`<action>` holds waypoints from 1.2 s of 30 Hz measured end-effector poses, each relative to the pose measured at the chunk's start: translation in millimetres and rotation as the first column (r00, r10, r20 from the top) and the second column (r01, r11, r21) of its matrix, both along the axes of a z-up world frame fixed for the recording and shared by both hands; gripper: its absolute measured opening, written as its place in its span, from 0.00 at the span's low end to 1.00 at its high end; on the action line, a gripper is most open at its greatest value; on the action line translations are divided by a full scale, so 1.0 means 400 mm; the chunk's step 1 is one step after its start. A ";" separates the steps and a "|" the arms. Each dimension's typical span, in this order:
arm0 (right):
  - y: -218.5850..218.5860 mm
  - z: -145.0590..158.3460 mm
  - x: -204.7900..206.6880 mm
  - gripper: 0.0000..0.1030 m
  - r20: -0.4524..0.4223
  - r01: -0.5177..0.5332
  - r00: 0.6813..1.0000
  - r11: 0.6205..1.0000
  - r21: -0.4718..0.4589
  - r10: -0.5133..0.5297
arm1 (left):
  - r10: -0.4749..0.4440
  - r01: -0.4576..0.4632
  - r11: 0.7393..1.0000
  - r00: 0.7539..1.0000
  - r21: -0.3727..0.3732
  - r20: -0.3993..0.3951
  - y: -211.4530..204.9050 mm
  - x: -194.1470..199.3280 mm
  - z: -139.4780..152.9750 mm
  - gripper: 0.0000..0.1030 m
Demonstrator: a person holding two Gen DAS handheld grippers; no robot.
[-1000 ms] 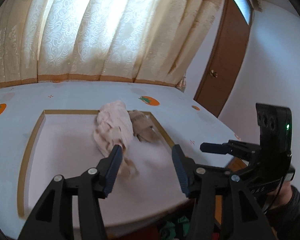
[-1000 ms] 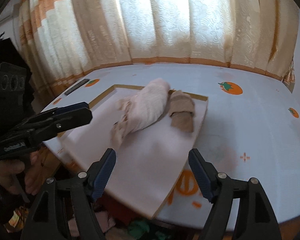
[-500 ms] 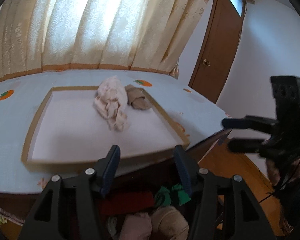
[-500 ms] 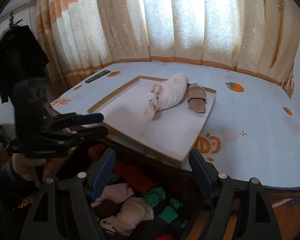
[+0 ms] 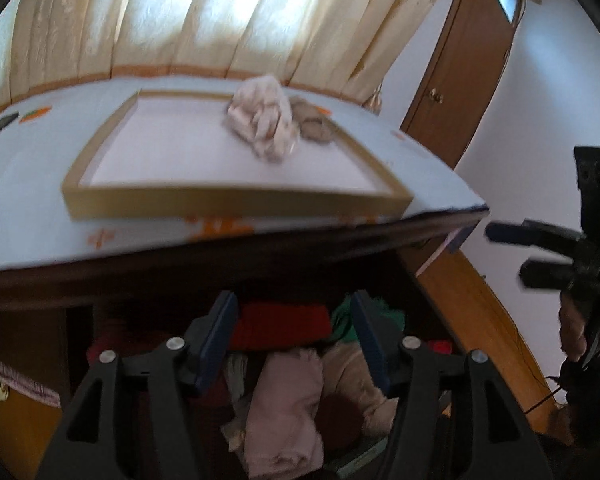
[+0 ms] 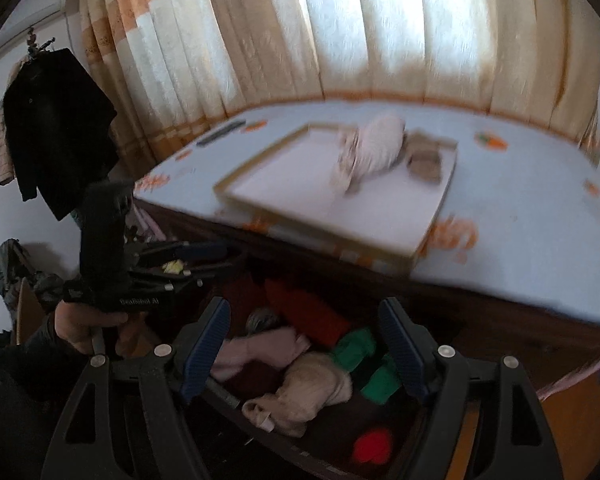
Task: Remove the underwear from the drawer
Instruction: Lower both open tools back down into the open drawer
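**Underwear in the open drawer, both grippers empty above it**

Folded pink, cream, green and red underwear [image 6: 300, 392] is seen inside the dark wooden drawer [image 6: 284, 444]. The left gripper [image 5: 292, 340] is opening, nothing between; the right gripper [image 6: 304, 348] is spread, empty.

Both pictures are smeared. Ahead of the left gripper [image 5: 292, 332], the tray [image 5: 236, 202] and the pale cloth lump [image 5: 262, 120] on it look fuzzy. The drawer [image 6: 300, 454] below the right gripper [image 6: 304, 336] is dark, and its clothes run under the fingers [image 6: 204, 344] and off the bottom edge. The hand [image 6: 84, 326] to its left is half hidden.
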State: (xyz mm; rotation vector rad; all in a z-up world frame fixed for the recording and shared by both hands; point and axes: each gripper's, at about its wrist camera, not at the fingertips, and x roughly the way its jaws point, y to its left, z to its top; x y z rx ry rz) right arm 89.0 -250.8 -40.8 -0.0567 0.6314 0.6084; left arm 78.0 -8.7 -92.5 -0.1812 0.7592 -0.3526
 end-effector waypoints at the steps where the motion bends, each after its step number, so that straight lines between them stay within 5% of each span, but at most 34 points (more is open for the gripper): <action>1: 0.008 -0.027 0.005 0.76 -0.024 -0.002 1.000 1.000 -0.002 0.002 | -0.002 0.002 1.000 1.000 0.003 -0.014 0.001 -0.003 -0.012 0.58; 7: 0.041 -0.191 0.056 0.76 -0.179 0.029 0.983 1.000 0.002 -0.028 | -0.013 0.016 1.000 0.995 0.023 -0.098 0.000 -0.007 -0.078 0.58; 14: 0.057 -0.296 0.101 0.76 -0.298 0.067 0.952 0.998 -0.017 -0.069 | -0.019 0.020 1.000 0.983 0.002 -0.182 0.008 -0.015 -0.133 0.62; 36: 0.075 -0.405 0.161 0.76 -0.449 0.019 0.893 1.000 -0.018 -0.025 | -0.119 0.124 0.992 0.928 -0.009 -0.352 -0.037 -0.012 -0.242 0.62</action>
